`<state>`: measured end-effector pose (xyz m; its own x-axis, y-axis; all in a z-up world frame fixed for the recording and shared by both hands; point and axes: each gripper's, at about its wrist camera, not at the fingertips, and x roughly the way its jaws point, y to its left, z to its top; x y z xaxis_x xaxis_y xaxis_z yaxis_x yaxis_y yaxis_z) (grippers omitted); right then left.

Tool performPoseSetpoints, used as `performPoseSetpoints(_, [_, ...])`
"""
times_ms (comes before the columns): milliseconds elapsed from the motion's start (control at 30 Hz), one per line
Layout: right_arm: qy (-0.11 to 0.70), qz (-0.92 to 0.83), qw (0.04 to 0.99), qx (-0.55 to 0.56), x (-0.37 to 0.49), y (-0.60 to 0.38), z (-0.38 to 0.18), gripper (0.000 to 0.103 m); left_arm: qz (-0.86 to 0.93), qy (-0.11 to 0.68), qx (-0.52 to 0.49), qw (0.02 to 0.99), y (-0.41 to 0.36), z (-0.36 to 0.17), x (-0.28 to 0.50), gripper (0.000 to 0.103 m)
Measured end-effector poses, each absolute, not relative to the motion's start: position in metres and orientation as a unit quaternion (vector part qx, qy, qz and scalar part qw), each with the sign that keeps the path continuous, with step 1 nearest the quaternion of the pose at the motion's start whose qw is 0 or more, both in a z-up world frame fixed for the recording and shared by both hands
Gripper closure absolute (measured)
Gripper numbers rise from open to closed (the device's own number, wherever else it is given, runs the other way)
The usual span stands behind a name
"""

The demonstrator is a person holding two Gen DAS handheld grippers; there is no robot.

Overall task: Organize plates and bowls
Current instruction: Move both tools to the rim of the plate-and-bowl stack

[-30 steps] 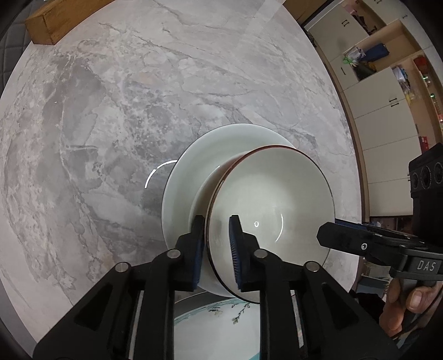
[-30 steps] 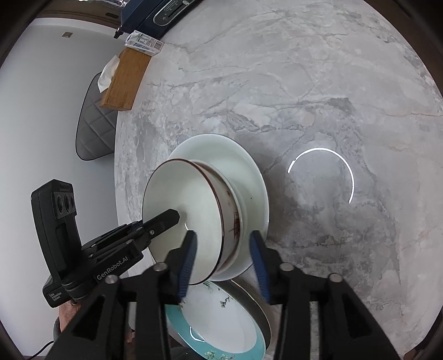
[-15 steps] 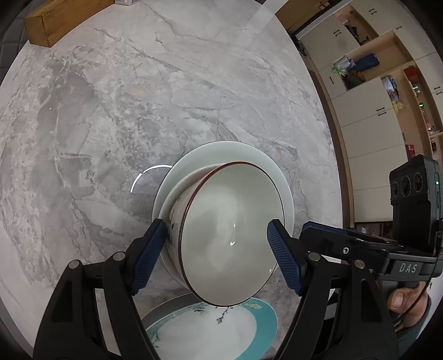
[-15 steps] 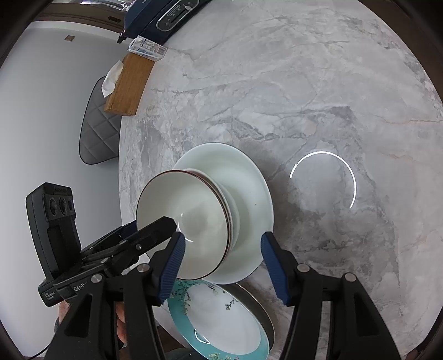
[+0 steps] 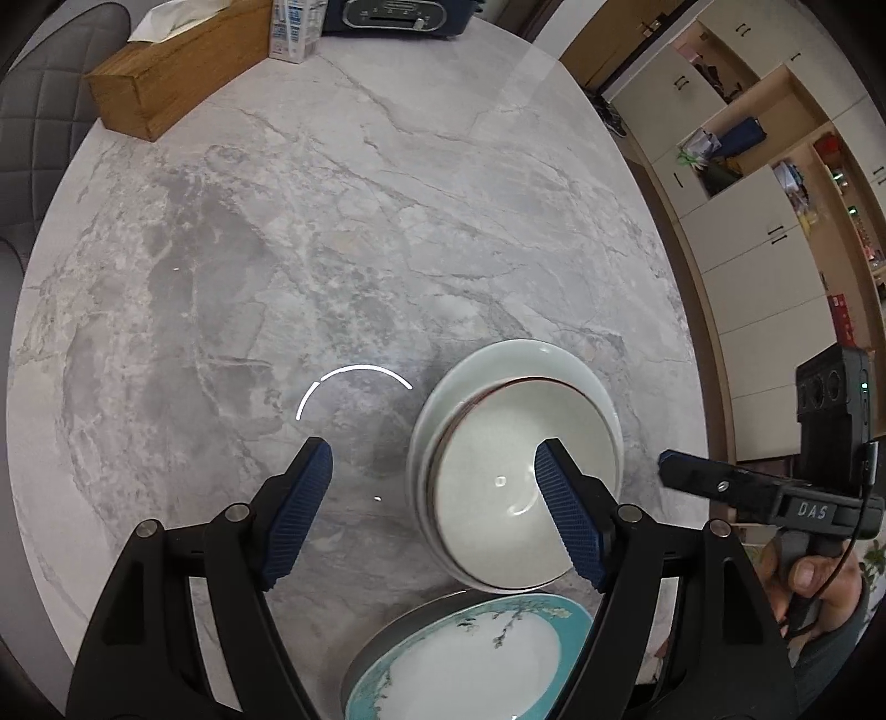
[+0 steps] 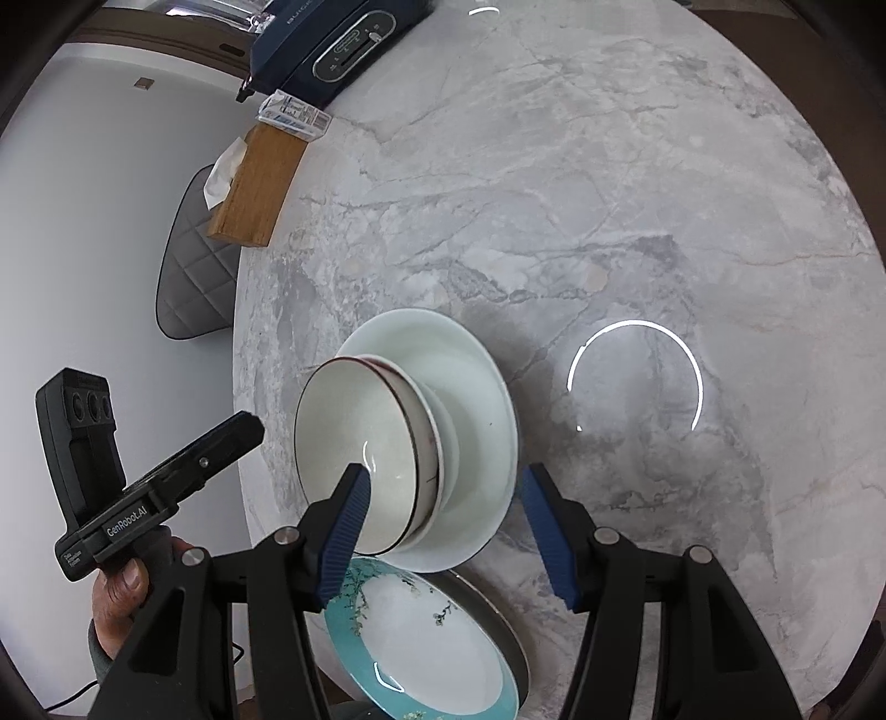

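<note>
Bowls (image 5: 501,493) with dark-red rims sit nested on a pale plate (image 6: 476,387) on the marble surface (image 5: 332,249). Left gripper (image 5: 432,498) fingers, just opened, hold nothing; right gripper (image 6: 443,526) fingers gape empty. A teal-rimmed plate (image 6: 421,653) is cut off below.

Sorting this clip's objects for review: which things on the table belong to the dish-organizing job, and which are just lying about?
Part of the job:
- red-rimmed bowls, nested
- white plate under them
- teal flowered plate on a dark plate
- left gripper and right gripper, both open, holding nothing

Just lying about:
- wooden tissue box
- small carton
- dark blue appliance
- grey chair
</note>
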<state>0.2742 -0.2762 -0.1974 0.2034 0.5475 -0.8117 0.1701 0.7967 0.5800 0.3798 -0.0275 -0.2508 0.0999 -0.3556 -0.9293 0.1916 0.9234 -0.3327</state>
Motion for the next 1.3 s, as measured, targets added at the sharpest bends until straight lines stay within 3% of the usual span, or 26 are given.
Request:
performPoseSetpoints(333, [0.611, 0.101, 0.735, 0.275, 0.277, -0.291, -0.205, 0.042, -0.161, 0.664, -0.107, 0.722, 0.033, -0.29, 0.365, 0.029])
performPoseSetpoints(1300, [0.629, 0.105, 0.716, 0.285, 0.271, -0.287, -0.225, 0.042, -0.212, 0.674, -0.135, 0.695, 0.019, -0.332, 0.372, 0.03])
